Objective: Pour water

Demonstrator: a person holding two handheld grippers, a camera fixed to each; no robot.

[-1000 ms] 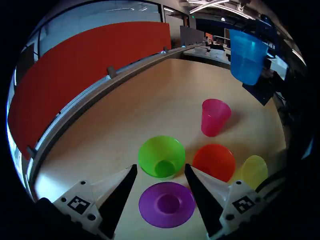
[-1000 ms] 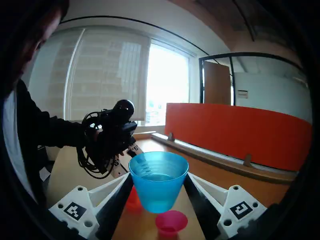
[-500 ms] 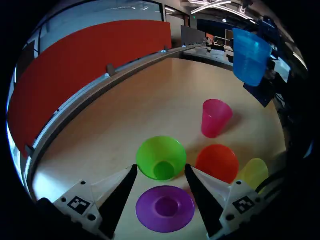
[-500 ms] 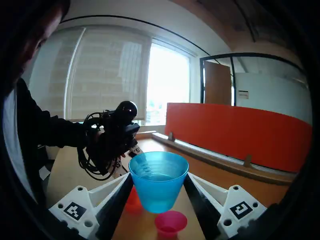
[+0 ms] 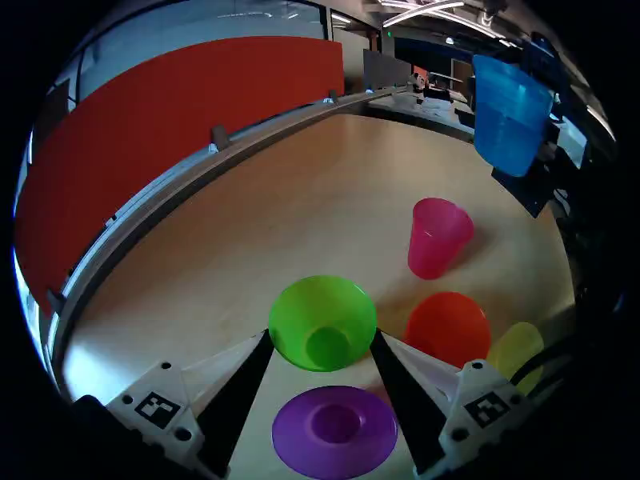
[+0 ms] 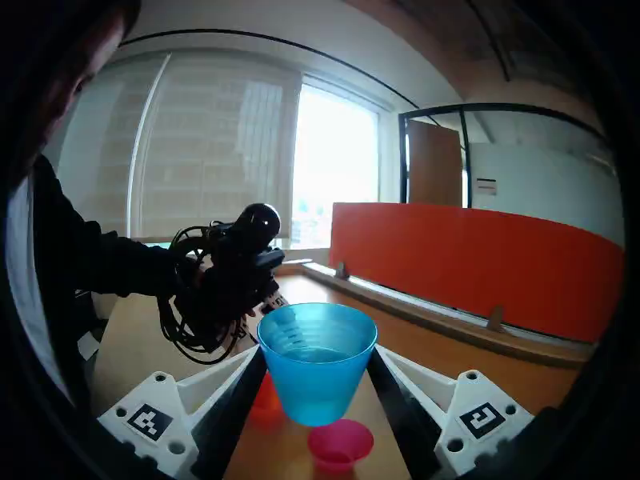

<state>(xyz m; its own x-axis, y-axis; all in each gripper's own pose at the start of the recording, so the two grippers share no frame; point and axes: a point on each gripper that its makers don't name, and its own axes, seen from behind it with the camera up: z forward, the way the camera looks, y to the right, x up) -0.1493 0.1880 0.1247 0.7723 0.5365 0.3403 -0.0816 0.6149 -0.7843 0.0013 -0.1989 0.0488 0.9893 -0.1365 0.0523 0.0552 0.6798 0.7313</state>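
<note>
**Blue cup up in my right claw, ready to pour**

My right claw [image 6: 318, 352] holds the blue cup [image 6: 318, 376] by its side wall, 1 finger on each side, a little below the rim. The cup is upright and lifted clear of the table [image 5: 320, 200], with water in its lower part. Under it, toward the middle of the table, stands the pink cup [image 6: 340, 444], open end up and, as far as I can see, dry.

My left claw [image 5: 320, 336] is spread wide, its 2 tips on either side of the green cup [image 5: 322, 322]. I cannot tell whether they touch its rim. A purple cup [image 5: 334, 420], an orange cup [image 5: 448, 328] and a yellow cup [image 5: 516, 356] stand near the table's near edge.

I judge the blue cup to be thin, smooth plastic: light, a bit springy and slick, with most of its weight in the water. Mid-wall is the right place to hold it. A harder squeeze would bow the wall and push the water up, while a looser one could let the cup slide as I tip it. The pink cup looks light enough to topple if bumped, so I would tip slowly and keep the rim just above it.
</note>
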